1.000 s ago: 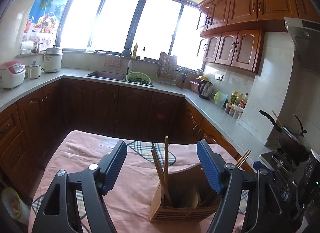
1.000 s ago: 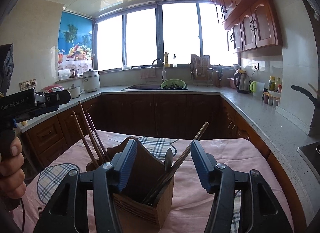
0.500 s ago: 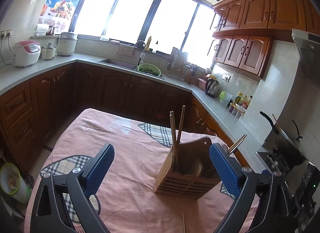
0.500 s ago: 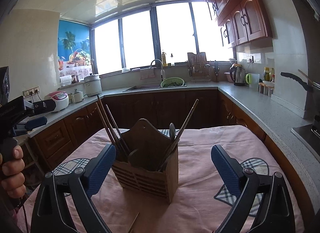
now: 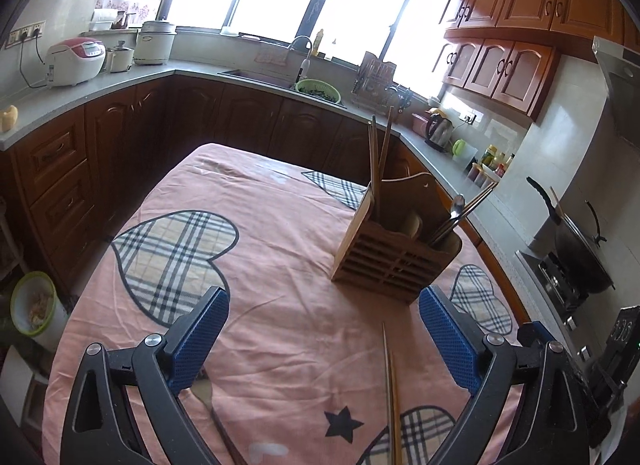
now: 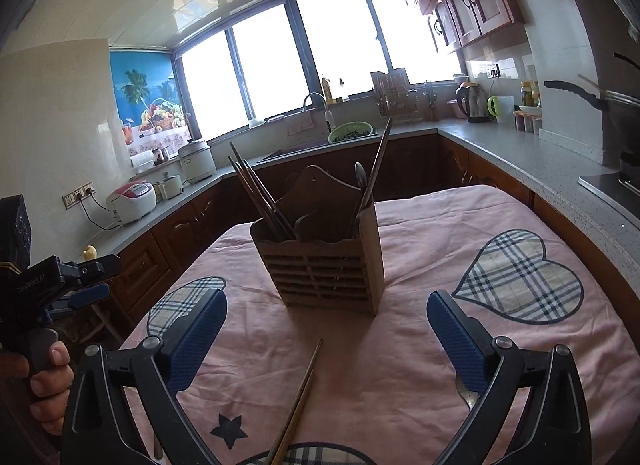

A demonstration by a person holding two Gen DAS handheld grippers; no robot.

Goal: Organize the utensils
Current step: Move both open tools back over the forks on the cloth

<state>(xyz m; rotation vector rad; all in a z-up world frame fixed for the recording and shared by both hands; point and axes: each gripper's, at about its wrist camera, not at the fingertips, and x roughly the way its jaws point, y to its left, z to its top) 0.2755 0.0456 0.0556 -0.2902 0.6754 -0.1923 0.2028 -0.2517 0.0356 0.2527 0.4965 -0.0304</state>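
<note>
A: Pink tablecloth (image 5: 280, 265) carries the wooden caddy (image 6: 324, 261) at centre, with chopsticks and spoon standing sorted inside.
B: We log the left gripper (image 5: 322, 339) wide apart and empty. The right gripper (image 6: 326, 339) is opening, empty, over the near loose chopsticks (image 6: 298, 405), probably next.

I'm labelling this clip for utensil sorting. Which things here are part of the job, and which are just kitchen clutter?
Part of the job:
- wooden utensil holder
- chopsticks standing in it
- spoon in it
- loose chopsticks on the tablecloth
- fork on the cloth

Just lying about:
- rice cooker
- kettle
- green colander
- wok
</note>
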